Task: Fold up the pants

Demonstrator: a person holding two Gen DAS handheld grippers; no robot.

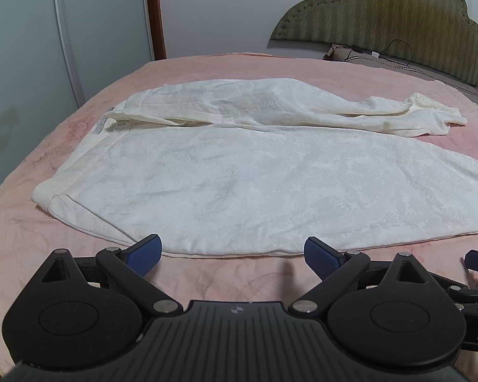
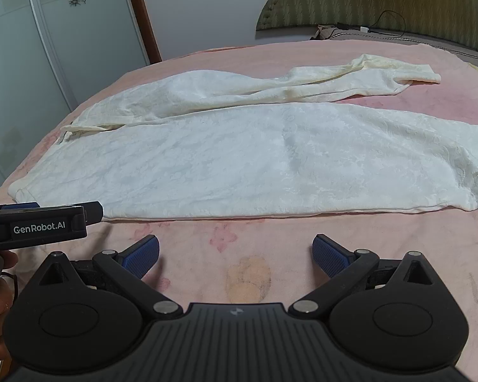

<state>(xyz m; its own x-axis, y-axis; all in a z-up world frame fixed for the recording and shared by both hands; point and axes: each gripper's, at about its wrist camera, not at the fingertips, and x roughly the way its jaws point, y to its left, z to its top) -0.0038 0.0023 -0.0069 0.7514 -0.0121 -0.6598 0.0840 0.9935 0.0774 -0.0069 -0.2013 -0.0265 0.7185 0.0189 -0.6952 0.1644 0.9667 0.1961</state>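
White patterned pants (image 1: 239,172) lie spread flat on a pink bed (image 1: 22,242), waistband at the left, legs running right. The far leg (image 1: 382,114) is rumpled and yellowish; the near leg is smooth. The pants also show in the right wrist view (image 2: 255,159). My left gripper (image 1: 232,256) is open and empty, just short of the near edge of the pants. My right gripper (image 2: 235,254) is open and empty over bare bedspread in front of the near leg. The left gripper also shows at the left of the right wrist view (image 2: 47,219).
A padded olive headboard (image 1: 398,16) stands at the far right with a pillow and a black cable (image 1: 395,51) below it. A wardrobe with flower decals (image 2: 47,31) and a brown door frame (image 1: 156,12) stand beyond the bed's left side.
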